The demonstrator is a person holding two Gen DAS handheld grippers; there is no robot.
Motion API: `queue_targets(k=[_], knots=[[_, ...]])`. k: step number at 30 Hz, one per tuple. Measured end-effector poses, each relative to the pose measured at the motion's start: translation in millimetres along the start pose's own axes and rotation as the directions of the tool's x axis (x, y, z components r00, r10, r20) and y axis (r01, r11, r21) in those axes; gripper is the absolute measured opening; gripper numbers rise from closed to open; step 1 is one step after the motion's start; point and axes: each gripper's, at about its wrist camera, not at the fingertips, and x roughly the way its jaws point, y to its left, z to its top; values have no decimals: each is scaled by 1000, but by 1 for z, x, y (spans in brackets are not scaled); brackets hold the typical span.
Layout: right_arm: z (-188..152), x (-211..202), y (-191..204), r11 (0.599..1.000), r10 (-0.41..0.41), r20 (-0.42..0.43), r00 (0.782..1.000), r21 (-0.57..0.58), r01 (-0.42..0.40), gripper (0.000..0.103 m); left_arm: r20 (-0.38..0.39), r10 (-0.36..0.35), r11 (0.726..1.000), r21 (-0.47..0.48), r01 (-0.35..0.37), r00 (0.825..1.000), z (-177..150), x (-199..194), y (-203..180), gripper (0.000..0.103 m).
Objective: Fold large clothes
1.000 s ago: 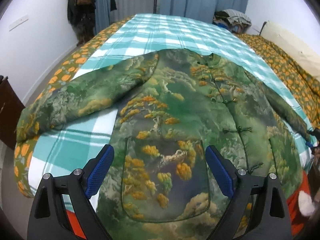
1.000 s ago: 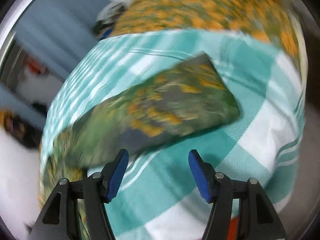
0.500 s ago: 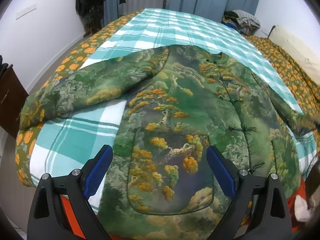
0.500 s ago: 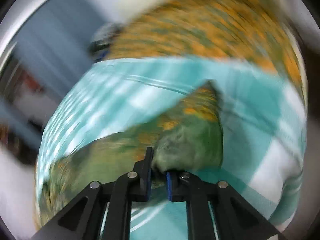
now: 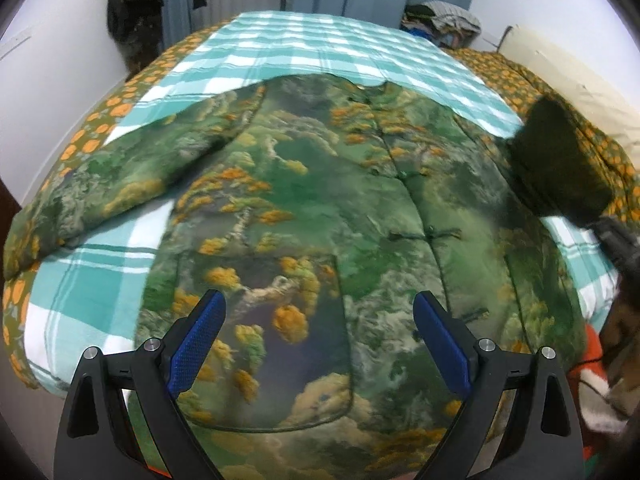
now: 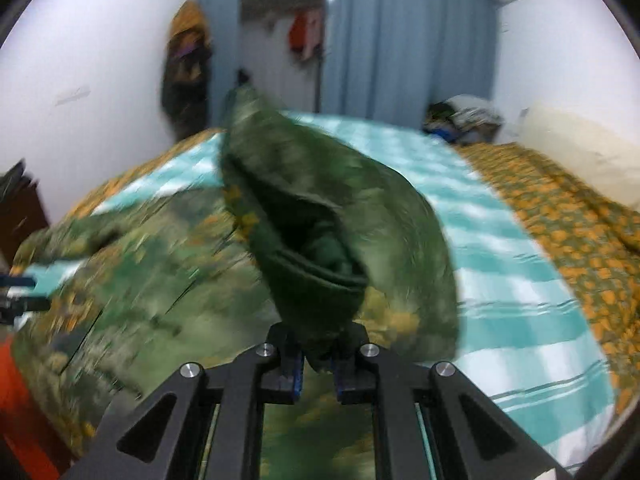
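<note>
A large green jacket [image 5: 320, 208] with orange tree print lies front-up on the bed. Its left sleeve [image 5: 100, 192] stretches out to the left. My left gripper [image 5: 318, 344] is open and empty, hovering above the jacket's lower front pocket. My right gripper [image 6: 318, 364] is shut on the cuff of the right sleeve [image 6: 320, 240] and holds it lifted above the bed. That raised sleeve also shows in the left wrist view [image 5: 560, 168] at the right, dark side up.
The bed has a teal checked sheet [image 5: 320, 48] and an orange-flowered quilt [image 6: 560, 220] along its right side. A pile of clothes [image 5: 440, 24] sits at the far end. Blue curtains [image 6: 400, 40] and hanging clothes stand behind. White walls flank the bed.
My right gripper shut on the right sleeve's cuff and lifted it off the bed, swinging over the jacket. My left gripper stayed open, drifting slightly over the jacket.
</note>
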Motion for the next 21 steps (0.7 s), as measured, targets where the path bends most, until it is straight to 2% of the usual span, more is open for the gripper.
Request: queue_targets(k=[4, 6, 8, 9, 10, 11, 14, 17, 18, 20, 21], knots=[[-22, 31, 31, 997, 13, -81, 997, -70, -18, 11, -23, -22, 999, 34, 23, 999, -4, 5, -13, 95], [-33, 43, 40, 996, 22, -137, 990, -77, -33, 16, -36, -50, 997, 58, 52, 998, -3, 8, -23, 95], [-40, 50, 45, 994, 48, -191, 980, -87, -66, 33, -51, -92, 993, 64, 95, 995, 0, 11, -31, 95], [-44, 52, 49, 991, 77, -215, 973, -89, -98, 57, -58, -112, 991, 63, 115, 992, 2, 13, -34, 95], [-47, 50, 54, 989, 95, -224, 970, -93, -118, 70, -66, -145, 987, 59, 149, 987, 5, 14, -39, 95], [-49, 45, 57, 986, 106, -227, 968, -103, -132, 71, -69, -168, 983, 56, 172, 983, 7, 14, -43, 95], [-58, 23, 54, 979, 136, -242, 961, -115, -168, 71, -92, -270, 961, 32, 274, 958, 18, 16, -58, 95], [-66, 3, 34, 989, 124, -220, 967, -57, -140, 71, -142, -382, 922, 8, 387, 913, 28, 28, -82, 96], [-65, -2, 28, 991, 118, -215, 970, -37, -129, 71, -172, -418, 906, -3, 423, 892, 31, 40, -94, 95], [-70, -13, 14, 996, 94, -196, 976, 18, -93, 71, -223, -436, 896, -13, 444, 872, 33, 61, -110, 93], [-71, -17, 7, 996, 85, -184, 979, 46, -78, 71, -266, -430, 898, -23, 440, 863, 34, 79, -121, 85]])
